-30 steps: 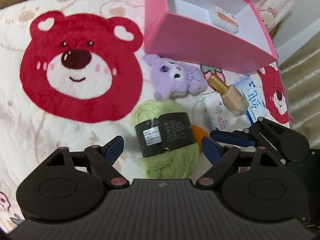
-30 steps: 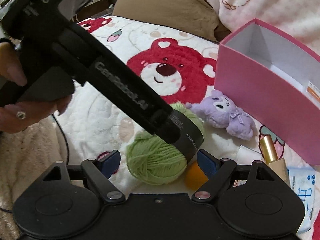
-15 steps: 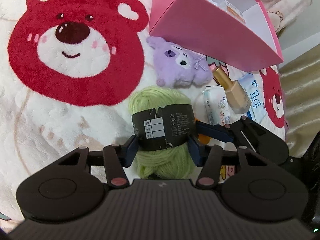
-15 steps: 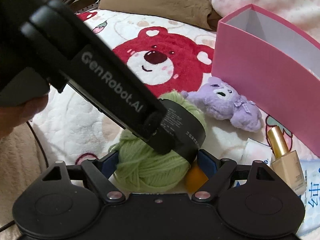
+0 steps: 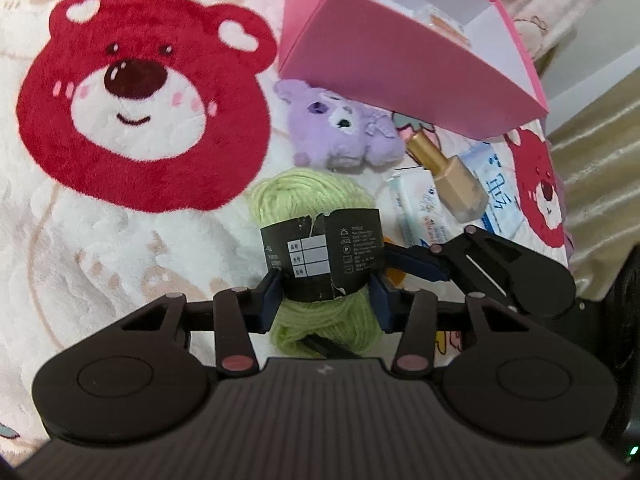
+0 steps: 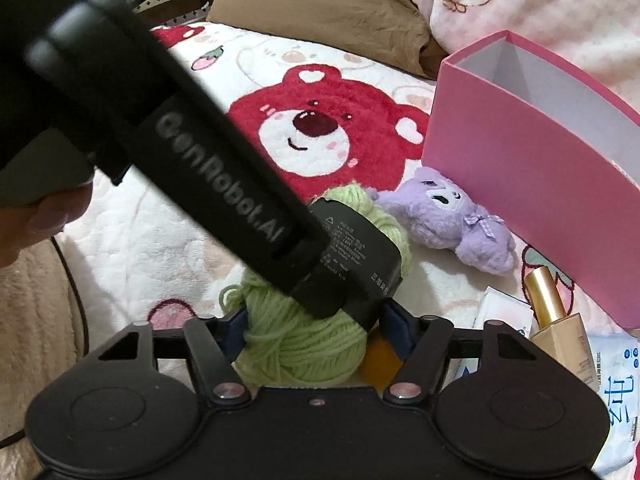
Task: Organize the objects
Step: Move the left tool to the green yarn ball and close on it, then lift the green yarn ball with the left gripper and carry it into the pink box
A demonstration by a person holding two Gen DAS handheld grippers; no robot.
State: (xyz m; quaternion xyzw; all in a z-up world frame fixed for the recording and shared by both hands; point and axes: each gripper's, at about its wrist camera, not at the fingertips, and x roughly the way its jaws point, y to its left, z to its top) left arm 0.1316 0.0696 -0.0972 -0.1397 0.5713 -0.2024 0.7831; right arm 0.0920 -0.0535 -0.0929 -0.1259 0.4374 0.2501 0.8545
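Note:
A green yarn ball (image 5: 312, 200) with a black paper label lies on the bear-print blanket. My left gripper (image 5: 326, 300) is shut on the yarn ball, its blue pads pressing both sides. My right gripper (image 6: 316, 330) also has its pads closed against the yarn ball (image 6: 304, 352) from the other side, with a small orange object (image 6: 378, 356) by its right pad. The left gripper's body crosses the right wrist view. The pink box (image 5: 400, 64) stands behind, open, with a small packet inside.
A purple plush toy (image 5: 340, 128) lies between the yarn and the box. A gold-capped bottle (image 5: 448, 176) and white-blue packets (image 5: 500, 196) lie to the right. A brown pillow (image 6: 320, 12) sits at the back. The blanket's edge is at the right.
Both grippers closed in from open onto the yarn ball. The left gripper moved forward around it.

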